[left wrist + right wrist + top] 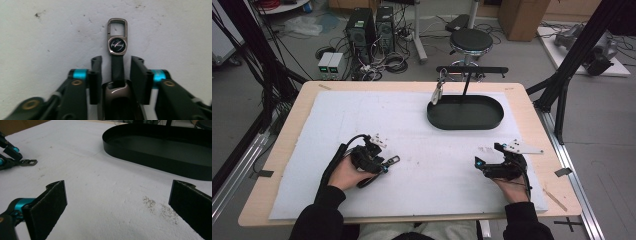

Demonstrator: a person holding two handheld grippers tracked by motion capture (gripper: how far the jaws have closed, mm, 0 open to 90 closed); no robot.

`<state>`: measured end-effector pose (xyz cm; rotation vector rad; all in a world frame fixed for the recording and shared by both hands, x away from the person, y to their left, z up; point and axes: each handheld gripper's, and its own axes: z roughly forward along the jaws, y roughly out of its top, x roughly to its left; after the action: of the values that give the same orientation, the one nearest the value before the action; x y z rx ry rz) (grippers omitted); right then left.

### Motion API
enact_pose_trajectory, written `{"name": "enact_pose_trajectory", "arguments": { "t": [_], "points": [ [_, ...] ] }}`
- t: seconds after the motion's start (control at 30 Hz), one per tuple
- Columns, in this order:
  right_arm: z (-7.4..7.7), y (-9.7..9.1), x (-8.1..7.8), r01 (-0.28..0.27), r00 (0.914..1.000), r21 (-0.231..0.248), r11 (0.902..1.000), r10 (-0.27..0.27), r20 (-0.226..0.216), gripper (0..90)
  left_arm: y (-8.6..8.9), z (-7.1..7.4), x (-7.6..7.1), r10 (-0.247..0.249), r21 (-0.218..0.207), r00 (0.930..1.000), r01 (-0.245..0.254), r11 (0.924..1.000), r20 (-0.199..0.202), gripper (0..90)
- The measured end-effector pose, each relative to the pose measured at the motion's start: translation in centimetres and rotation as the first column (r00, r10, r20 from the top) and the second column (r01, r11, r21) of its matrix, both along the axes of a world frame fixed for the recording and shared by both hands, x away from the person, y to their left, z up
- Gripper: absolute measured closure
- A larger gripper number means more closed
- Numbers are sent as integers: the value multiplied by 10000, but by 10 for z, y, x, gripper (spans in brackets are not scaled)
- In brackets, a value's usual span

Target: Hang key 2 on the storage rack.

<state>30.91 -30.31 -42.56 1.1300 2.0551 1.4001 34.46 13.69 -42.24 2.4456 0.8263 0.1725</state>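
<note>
We found a keychain lying on the white mat of the desk, its round black badge bearing a silvery script we could not read. It sat between the jaws of the left gripper, whose pads stood just beside the black strap without visibly pressing it. The right gripper hung wide open over bare mat, near the black oval tray, and from the high view a second keychain hung on the stand.
</note>
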Motion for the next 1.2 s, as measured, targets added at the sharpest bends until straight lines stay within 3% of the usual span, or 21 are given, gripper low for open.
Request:
{"name": "enact_pose_trajectory", "arguments": {
  "t": [0.13,0.27,0.73,1.2],
  "points": [
    [0,-1,-1,13,10000,17,10000,-13,12,9,-5,0,0,-32,249,9998,27,9997,171,787],
    [0,-1,-1,-1,10000,11,10000,1,87,9,-7,2,-2,-213,462,9990,195,9987,395,821],
    [1,1,-2,-311,9993,93,9995,309,212,9,-8,5,-2,-101,481,9991,81,9988,422,825],
    [0,2,-2,-500,9986,2,9987,500,160,9,-11,37,7,-219,213,9954,200,9996,929,825]
  ]
}}
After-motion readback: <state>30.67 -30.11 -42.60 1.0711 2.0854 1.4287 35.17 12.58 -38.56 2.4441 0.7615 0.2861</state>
